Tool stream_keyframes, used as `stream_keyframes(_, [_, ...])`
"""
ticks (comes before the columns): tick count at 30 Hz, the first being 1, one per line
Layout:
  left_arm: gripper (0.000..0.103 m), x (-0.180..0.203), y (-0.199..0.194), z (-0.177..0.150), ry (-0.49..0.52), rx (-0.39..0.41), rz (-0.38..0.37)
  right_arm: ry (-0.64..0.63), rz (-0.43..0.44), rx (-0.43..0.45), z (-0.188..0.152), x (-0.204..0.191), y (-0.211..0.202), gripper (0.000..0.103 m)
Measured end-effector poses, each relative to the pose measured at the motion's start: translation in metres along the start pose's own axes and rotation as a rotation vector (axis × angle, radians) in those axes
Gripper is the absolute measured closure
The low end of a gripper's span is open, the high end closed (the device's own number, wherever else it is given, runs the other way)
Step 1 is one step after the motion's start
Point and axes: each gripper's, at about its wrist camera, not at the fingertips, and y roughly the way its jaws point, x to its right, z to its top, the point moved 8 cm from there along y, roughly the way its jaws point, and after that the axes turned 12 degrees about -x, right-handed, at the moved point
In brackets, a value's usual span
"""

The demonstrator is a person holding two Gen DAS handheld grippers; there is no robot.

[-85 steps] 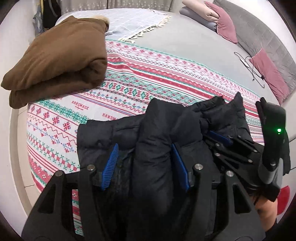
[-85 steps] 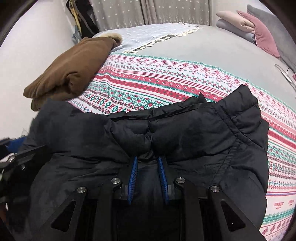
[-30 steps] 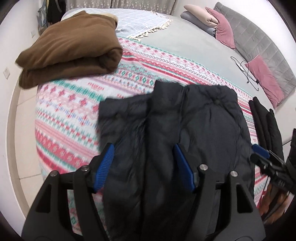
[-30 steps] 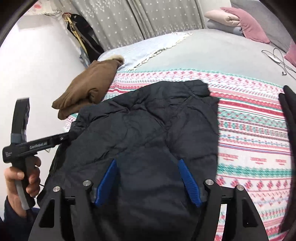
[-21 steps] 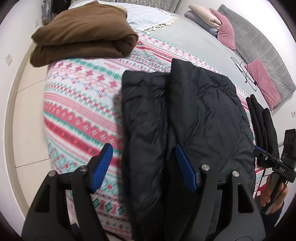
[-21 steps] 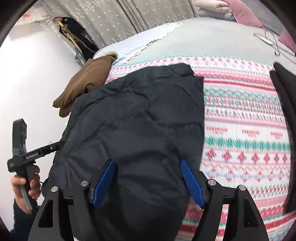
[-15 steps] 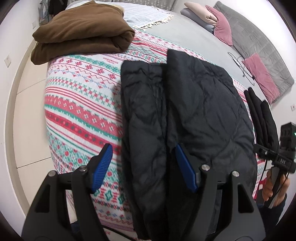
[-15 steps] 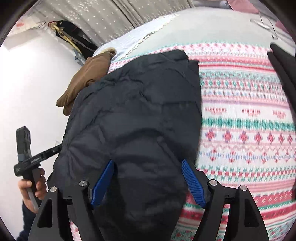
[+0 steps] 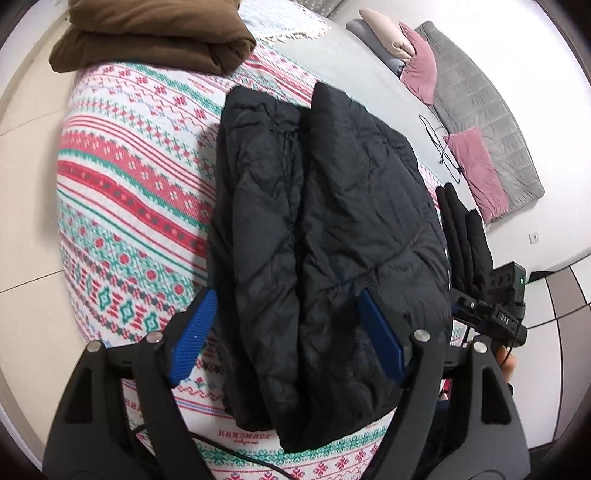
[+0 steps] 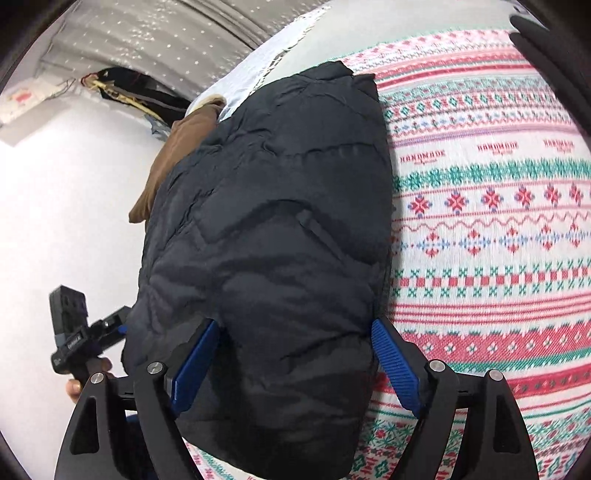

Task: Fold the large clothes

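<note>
You are hovering both spread, empty tongs, left tongs (image 9: 284, 332) and right tongs (image 10: 295, 365), over the folded black puffer jacket (image 9: 325, 221); press its bulges flat evenly.

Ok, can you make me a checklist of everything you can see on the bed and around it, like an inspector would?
Surface: bed with a patterned red, green and white blanket; plain grey cover beyond it.
Job's things: black puffer jacket lies folded lengthwise on the blanket, near the bed's edge.
Clutter: folded brown garment at the far corner; folded black garment to the right of the jacket; pink and beige pillows by the grey headboard.
Grippers: left gripper open, above the jacket's near end; right gripper open, likewise, gripping nothing.
Cables: thin black cable on the grey cover.
Surroundings: dotted grey curtain, white wall, tiled floor.
</note>
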Motion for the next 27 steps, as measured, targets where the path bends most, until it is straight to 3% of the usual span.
stream_keyframes(9, [0.019,-0.004,0.017,-0.003,-0.040,-0.031,-0.054,0.077,0.097,-0.050,-0.012,0.018,0.010,0.016])
stream_keyframes(14, [0.017,-0.004,0.021,-0.001,-0.085,-0.034,-0.134,0.095,0.123,-0.056,-0.014,0.020,0.015,0.016])
stream_keyframes(18, [0.017,-0.003,0.004,0.003,-0.132,0.024,-0.265,0.094,0.120,-0.058,-0.011,0.017,0.019,0.015])
stream_keyframes(24, [0.016,0.008,0.022,-0.001,-0.061,-0.012,-0.167,0.092,0.116,-0.058,-0.009,0.016,0.022,0.014])
stream_keyframes(27, [0.008,0.017,0.027,-0.001,-0.021,0.001,-0.139,0.093,0.113,-0.057,-0.008,0.016,0.024,0.014])
